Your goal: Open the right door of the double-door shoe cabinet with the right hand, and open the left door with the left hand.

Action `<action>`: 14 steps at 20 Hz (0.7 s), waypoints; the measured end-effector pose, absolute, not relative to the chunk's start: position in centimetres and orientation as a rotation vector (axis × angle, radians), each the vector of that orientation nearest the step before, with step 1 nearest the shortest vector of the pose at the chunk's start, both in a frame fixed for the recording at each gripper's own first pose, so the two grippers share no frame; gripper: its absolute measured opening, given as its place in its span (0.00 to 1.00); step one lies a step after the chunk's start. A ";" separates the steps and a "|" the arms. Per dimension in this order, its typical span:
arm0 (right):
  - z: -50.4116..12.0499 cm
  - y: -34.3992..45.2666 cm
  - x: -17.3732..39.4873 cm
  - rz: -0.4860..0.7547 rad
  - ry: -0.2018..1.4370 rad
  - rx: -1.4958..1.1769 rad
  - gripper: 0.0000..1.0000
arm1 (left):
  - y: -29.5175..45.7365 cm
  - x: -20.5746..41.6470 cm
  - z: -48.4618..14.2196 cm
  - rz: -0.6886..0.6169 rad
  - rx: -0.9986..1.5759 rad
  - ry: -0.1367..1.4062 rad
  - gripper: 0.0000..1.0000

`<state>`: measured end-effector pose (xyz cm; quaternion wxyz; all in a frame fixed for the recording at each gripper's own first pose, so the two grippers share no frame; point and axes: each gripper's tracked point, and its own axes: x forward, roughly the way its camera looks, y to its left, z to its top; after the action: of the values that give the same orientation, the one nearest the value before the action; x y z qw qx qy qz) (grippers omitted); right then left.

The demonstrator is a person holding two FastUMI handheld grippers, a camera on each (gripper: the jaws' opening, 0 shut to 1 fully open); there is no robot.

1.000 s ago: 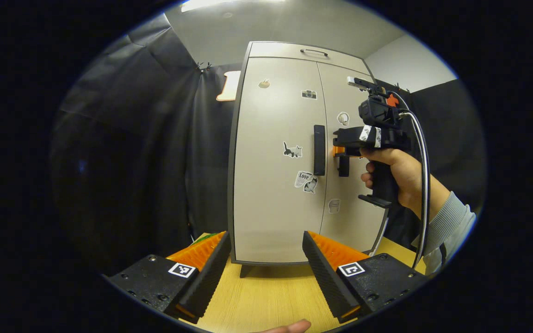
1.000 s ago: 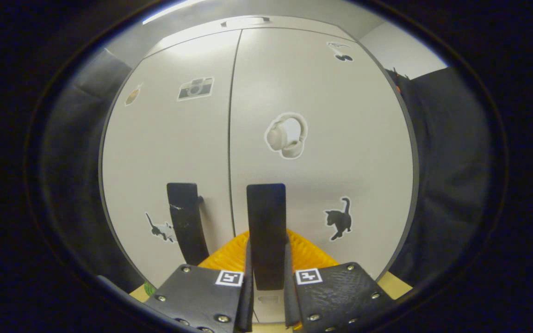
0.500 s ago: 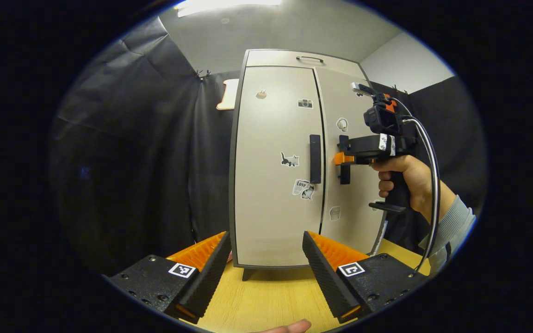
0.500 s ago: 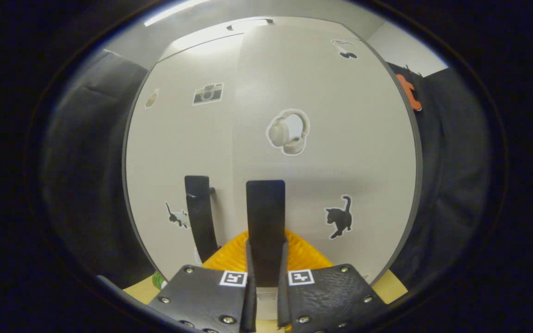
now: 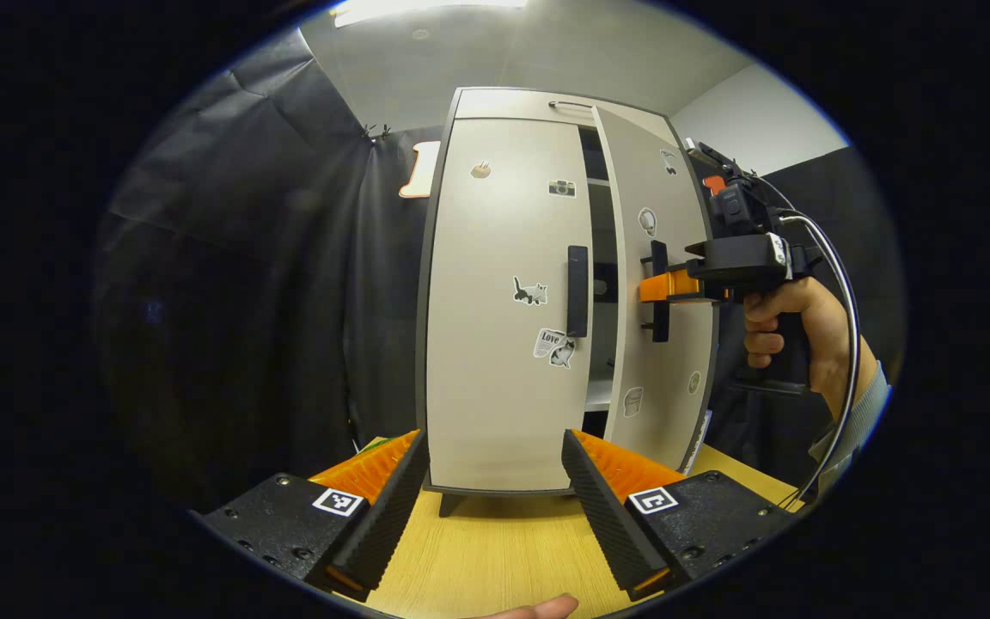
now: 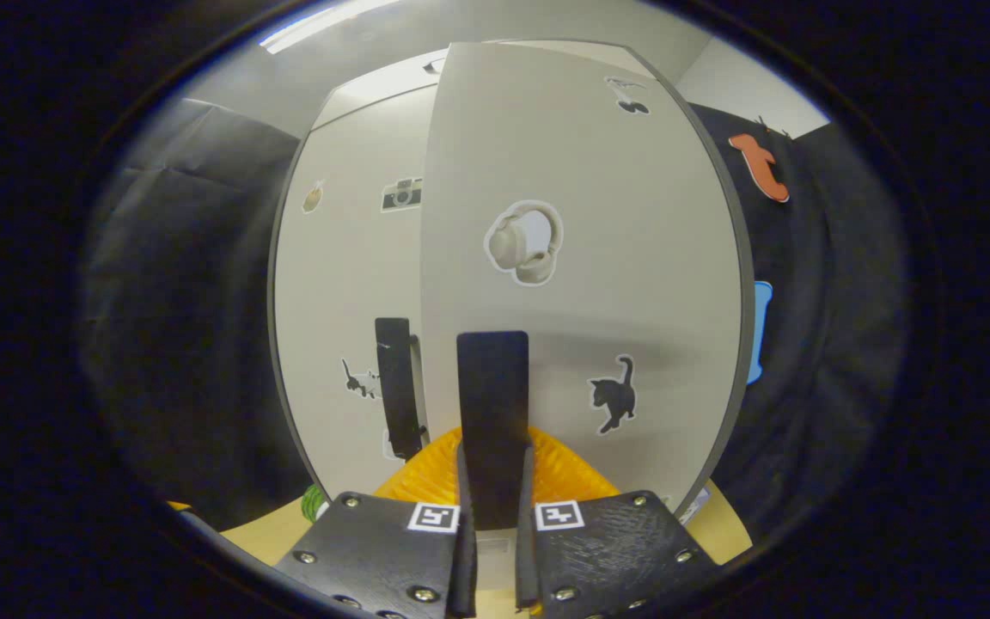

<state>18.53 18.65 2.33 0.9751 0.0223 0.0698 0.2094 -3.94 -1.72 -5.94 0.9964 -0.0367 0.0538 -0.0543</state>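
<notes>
The pale double-door shoe cabinet stands on a wooden table. Its right door is swung partly open, showing shelves in the gap. My right gripper is shut on the right door's black handle. The left door is closed, with its black handle untouched. My left gripper is open, low over the table in front of the left door and well short of it.
A hand and grey sleeve hold the right gripper at the cabinet's right, with a cable looping down. Black cloth walls close in on both sides. A fingertip shows at the bottom edge of the left gripper view.
The right door has swung outward from closed to partly open, drawn by the right gripper on its handle. The left gripper has stayed nearly still and open.
</notes>
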 end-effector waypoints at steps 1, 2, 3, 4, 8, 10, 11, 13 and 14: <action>2.4 18.5 18.4 0.423 0.144 0.046 0.18 | -2.0 -4.0 -5.9 -0.116 -0.069 0.108 0.96; 2.5 18.2 18.2 0.426 0.144 0.039 0.18 | -2.0 -4.1 -5.8 -0.122 -0.065 0.103 0.96; 2.5 18.0 18.1 0.432 0.146 0.039 0.18 | -2.1 -4.2 -5.8 -0.124 -0.064 0.099 0.96; 2.6 17.9 17.8 0.439 0.149 0.038 0.18 | -2.2 -4.3 -5.8 -0.127 -0.063 0.099 0.96; 2.7 17.3 17.4 0.460 0.156 0.037 0.18 | -2.4 -4.4 -6.0 -0.142 -0.060 0.100 0.96; 2.8 16.9 17.1 0.467 0.157 0.037 0.19 | -2.4 -4.3 -6.2 -0.144 -0.066 0.104 0.96; 2.8 16.6 17.0 0.468 0.156 0.034 0.19 | -2.3 -4.2 -6.3 -0.144 -0.067 0.108 0.96; 2.9 16.2 16.8 0.468 0.152 0.027 0.18 | -2.2 -4.3 -6.3 -0.143 -0.068 0.108 0.96; 3.0 15.9 16.7 0.469 0.148 0.027 0.18 | -2.2 -4.2 -6.3 -0.143 -0.069 0.107 0.96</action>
<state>16.70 15.95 3.02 0.9698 0.0133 0.0733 0.2322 -4.23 -2.15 -6.35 0.9954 -0.0346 0.0537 -0.0714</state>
